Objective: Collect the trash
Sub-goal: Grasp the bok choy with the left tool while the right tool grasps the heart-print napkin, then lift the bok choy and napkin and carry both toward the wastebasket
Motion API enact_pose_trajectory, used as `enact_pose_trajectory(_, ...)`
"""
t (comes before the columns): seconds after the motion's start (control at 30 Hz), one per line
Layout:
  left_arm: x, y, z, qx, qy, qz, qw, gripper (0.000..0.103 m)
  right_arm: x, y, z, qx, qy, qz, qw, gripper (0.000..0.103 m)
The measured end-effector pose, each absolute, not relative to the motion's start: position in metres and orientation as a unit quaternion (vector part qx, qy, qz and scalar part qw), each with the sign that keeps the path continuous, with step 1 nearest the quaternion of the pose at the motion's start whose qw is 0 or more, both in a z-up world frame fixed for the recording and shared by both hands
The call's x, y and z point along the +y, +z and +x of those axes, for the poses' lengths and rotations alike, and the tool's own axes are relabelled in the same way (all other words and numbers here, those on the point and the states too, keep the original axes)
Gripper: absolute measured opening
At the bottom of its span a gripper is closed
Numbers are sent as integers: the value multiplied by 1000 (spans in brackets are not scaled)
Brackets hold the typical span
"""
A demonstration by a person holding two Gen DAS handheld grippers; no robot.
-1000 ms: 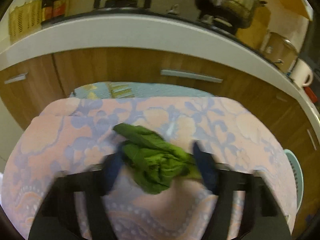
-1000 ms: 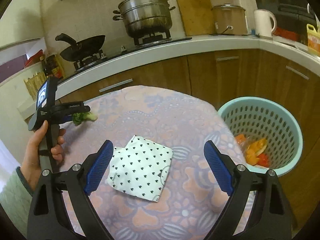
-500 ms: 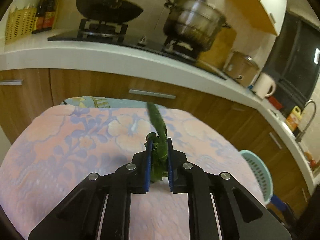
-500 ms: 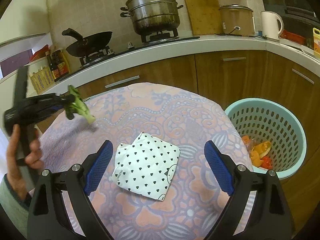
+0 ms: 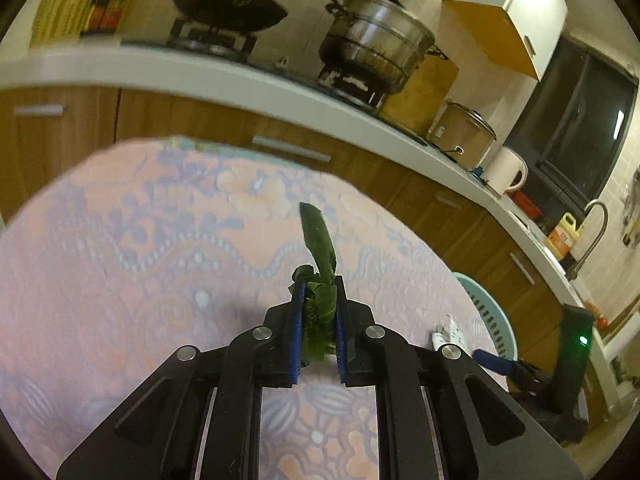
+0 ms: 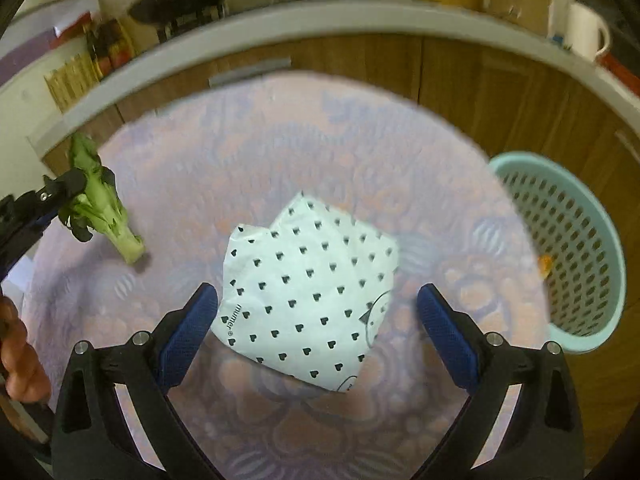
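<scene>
I am carrying a leafy green vegetable stalk [image 5: 316, 312], clenched in my left gripper [image 5: 318, 332], toward the pale-green perforated plastic basket [image 6: 576, 248]. My right gripper [image 6: 316, 320] is hanging released over the white heart-dotted paper wrapper [image 6: 308, 292] beside that basket, so next it needs lowering and closing.

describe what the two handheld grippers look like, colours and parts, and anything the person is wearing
Both grippers are black plastic scissor-style frames with silver rivets at the pivots and blue textured pads inside the fingers. The left gripper shows slotted black arms running back toward the camera; the right gripper has the same build, and its body carries a small green indicator light, seen from the left wrist view. No sleeve or clothing is visible now.
</scene>
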State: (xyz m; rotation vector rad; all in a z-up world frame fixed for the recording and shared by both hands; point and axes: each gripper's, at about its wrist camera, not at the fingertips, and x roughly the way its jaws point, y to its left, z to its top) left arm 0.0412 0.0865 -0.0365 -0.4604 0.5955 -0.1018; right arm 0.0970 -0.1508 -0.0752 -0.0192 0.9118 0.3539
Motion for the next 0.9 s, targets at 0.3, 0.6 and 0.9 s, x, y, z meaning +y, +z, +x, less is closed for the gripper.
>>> enact_pose_trajectory(0.3,86,-49,39,288,-57,-225,929,12,-138,-75,89,419,150,-53,894,60)
enact_pose_trajectory(0.6,79,-42,38,285,-54,-216,932,12,-138,-61,69,359,164,-71,916,21)
enact_pose_trajectory(0.9,37,8,37,264,-91,-151,948,12,-164,-45,60,333,169,-43,927,21)
